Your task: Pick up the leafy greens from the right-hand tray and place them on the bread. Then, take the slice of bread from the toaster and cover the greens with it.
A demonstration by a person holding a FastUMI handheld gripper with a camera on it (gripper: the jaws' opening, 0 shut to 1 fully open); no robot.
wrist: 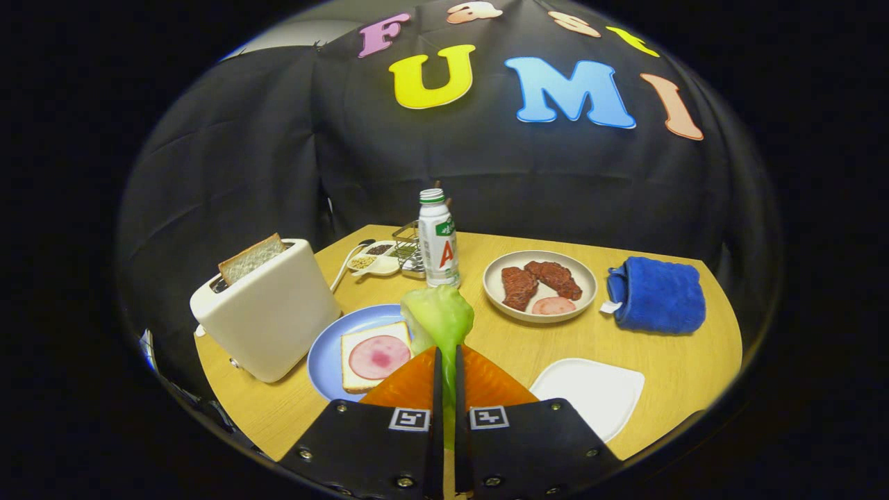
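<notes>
gripper point(448, 389) clamping leafy greens point(439, 318), leaf apparently pointing forward

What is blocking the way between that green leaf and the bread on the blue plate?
Nothing visible. The gripper is shut on the leafy greens, held up beside the bread with its ham slice on the blue plate. The toaster stands farther left.

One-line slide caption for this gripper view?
Tool shut on leafy greens, held beside the ham-topped bread on its blue plate.
</notes>
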